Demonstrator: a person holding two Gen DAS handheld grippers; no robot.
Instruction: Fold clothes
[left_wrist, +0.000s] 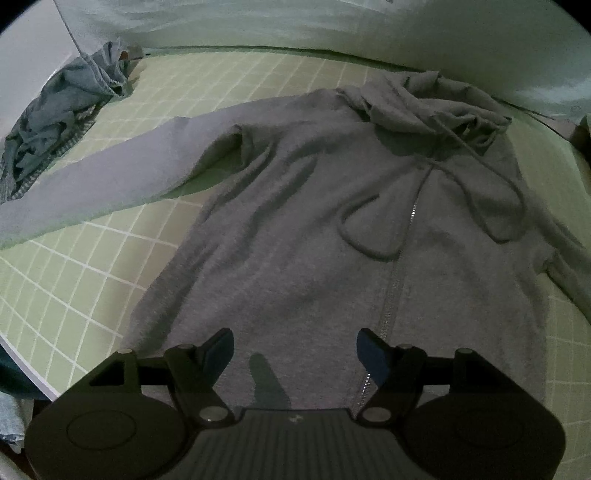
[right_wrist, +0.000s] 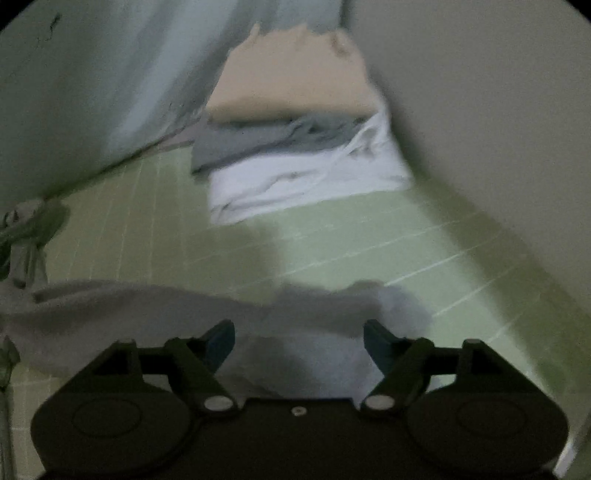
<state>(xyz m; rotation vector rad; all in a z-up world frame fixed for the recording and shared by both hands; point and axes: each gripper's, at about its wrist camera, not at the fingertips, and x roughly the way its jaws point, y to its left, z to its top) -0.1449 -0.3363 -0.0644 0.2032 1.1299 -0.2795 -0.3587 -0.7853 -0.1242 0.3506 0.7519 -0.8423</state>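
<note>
One grey hoodie (left_wrist: 314, 229), hood away.

A grey hoodie (left_wrist: 295, 229) lies on a light green mat (left_wrist: 92, 280) gridded with white lines, beside crumpled blue clothes (left_wrist: 62, 110) and a stack (right_wrist: 295, 147) of beige, grey and white

One hoodie, one loose pile, one stack of three, two grippers

One grey hoodie (left_wrist: 295, 229) filled the centre of the left wrist frame, with two sleeves and two drawstring cords showing; one heap of crumpled bluish clothes (left_wrist: 62, 122) sat at its upper left, its garments too tangled to count. One folded stack (right_wrist: 295, 147) stood at the upper centre of the right wrist frame: three layers, tan over grey over white. One green grid mat (left_wrist: 92, 273) lay beneath. Each frame showed one gripper at the bottom centre, left gripper (left_wrist: 295, 350) and right gripper (right_wrist: 299, 339), two fingers apiece.
</note>
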